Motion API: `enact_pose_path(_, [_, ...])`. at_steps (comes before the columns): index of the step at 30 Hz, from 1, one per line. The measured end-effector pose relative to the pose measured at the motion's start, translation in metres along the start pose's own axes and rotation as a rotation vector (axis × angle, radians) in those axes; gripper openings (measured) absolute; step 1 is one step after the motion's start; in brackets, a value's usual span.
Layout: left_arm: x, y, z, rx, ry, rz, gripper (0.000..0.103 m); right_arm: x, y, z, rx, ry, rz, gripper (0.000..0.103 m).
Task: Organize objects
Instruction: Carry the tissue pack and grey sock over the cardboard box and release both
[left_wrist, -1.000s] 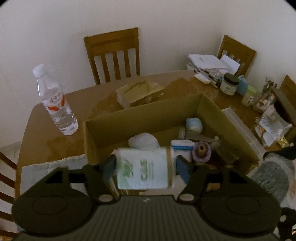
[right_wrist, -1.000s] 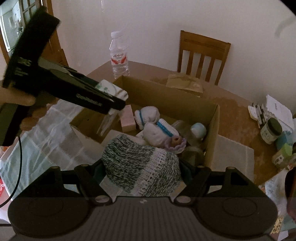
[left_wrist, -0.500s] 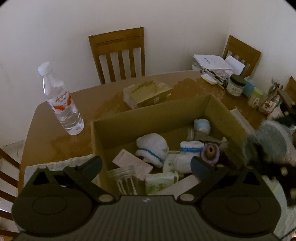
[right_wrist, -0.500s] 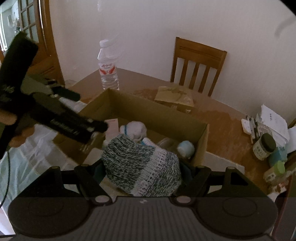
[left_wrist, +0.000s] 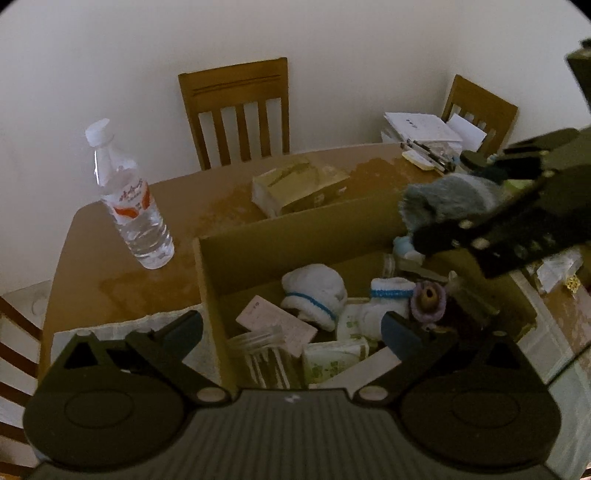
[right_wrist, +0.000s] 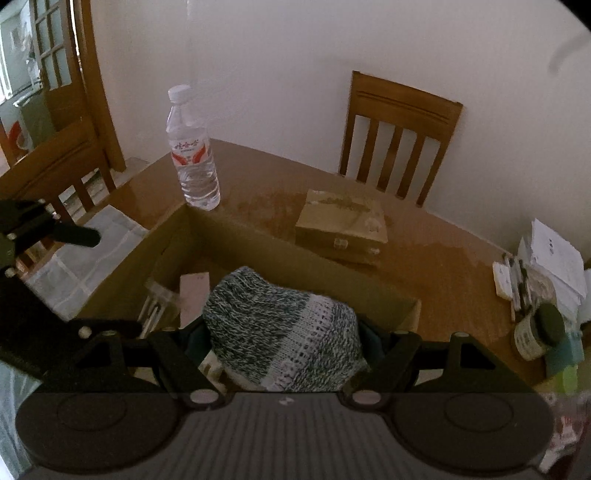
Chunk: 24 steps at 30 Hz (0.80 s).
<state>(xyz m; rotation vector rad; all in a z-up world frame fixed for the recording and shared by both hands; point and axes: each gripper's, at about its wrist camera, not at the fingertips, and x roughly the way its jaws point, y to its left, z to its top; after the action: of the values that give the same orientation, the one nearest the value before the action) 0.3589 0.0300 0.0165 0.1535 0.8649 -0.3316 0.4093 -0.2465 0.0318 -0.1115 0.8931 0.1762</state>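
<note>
An open cardboard box (left_wrist: 295, 236) stands on the table. It holds white socks (left_wrist: 314, 295), a green-and-white tissue pack (left_wrist: 332, 358), a pink card and a purple item. My left gripper (left_wrist: 291, 328) hangs over the box's near left corner, open wide with nothing between its fingers. My right gripper (right_wrist: 284, 343) is shut on a grey-green knit hat (right_wrist: 280, 332) and holds it above the box (right_wrist: 295, 266). In the left wrist view the hat (left_wrist: 450, 199) comes in from the right, over the box's far right side.
A water bottle (left_wrist: 133, 206) stands left of the box and a small closed carton (left_wrist: 299, 188) lies behind it. Papers, pens and jars (right_wrist: 535, 295) crowd the table's right end. A pale cloth (left_wrist: 110, 328) lies under the box. Wooden chairs (left_wrist: 236, 110) ring the table.
My left gripper opened and let go of the tissue pack, which now lies in the box. My right gripper carried the knit hat across until it hangs over the box.
</note>
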Motion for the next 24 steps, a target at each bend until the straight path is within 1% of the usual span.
enact_pose_path(3, [0.002,0.003,-0.002,0.000,0.001,0.023,0.102,0.016,-0.001,0.012,0.005,0.007,0.006,0.083])
enact_pose_path(5, [0.003,0.005,-0.003,0.003,-0.001,0.042,0.102,0.025,-0.002,0.018,0.011,0.004,0.006,0.087])
enact_pose_path(7, [0.004,0.007,-0.003,-0.001,-0.001,0.060,0.102,0.032,-0.003,0.022,0.021,0.003,0.004,0.100])
enact_pose_path(9, [0.004,0.008,-0.004,-0.003,-0.008,0.073,0.102,0.034,-0.004,0.023,0.028,-0.003,0.008,0.103])
enact_pose_path(12, [0.003,0.009,-0.004,-0.012,-0.011,0.071,0.102,0.036,-0.004,0.024,0.026,0.004,0.019,0.103])
enact_pose_path(17, [0.000,0.008,-0.003,-0.020,-0.012,0.068,0.102,0.031,-0.005,0.025,0.041,0.022,-0.013,0.103])
enact_pose_path(24, [-0.015,0.002,-0.003,-0.037,-0.039,0.070,0.102,0.006,-0.010,0.023,0.104,0.072,-0.058,0.103])
